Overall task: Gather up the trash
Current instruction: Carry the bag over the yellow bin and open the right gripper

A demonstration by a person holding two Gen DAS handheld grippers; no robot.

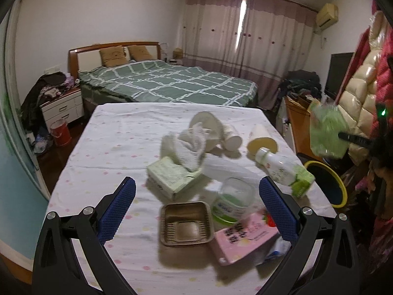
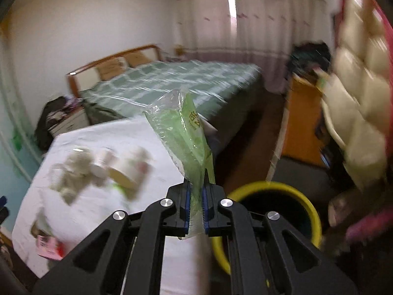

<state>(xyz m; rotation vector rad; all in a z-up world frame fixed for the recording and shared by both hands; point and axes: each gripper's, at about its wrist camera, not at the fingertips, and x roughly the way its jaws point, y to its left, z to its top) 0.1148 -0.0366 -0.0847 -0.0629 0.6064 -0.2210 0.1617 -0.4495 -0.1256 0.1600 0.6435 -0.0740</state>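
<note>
My right gripper [image 2: 196,182] is shut on a green plastic wrapper [image 2: 183,132], held in the air past the table's right edge, above and left of the yellow-rimmed bin [image 2: 302,196]. In the left wrist view the same wrapper [image 1: 326,132] hangs at the right over the bin [image 1: 343,189]. My left gripper [image 1: 196,189] stands open above the table, its blue pads [image 1: 118,209] on either side of a brown tray [image 1: 185,223], a green-labelled clear tub [image 1: 233,201] and a pink carton [image 1: 243,239]. Beyond lie a green box [image 1: 172,177], crumpled tissue [image 1: 189,145], paper cups [image 1: 261,139] and a white bottle [image 1: 277,167].
The table carries a white dotted cloth [image 1: 110,147]. A bed with a green checked cover [image 1: 172,81] stands behind it. A nightstand [image 1: 62,108] and red bucket [image 1: 60,132] are at the left. Coats [image 1: 363,86] hang at the right beside an orange cabinet [image 1: 297,123].
</note>
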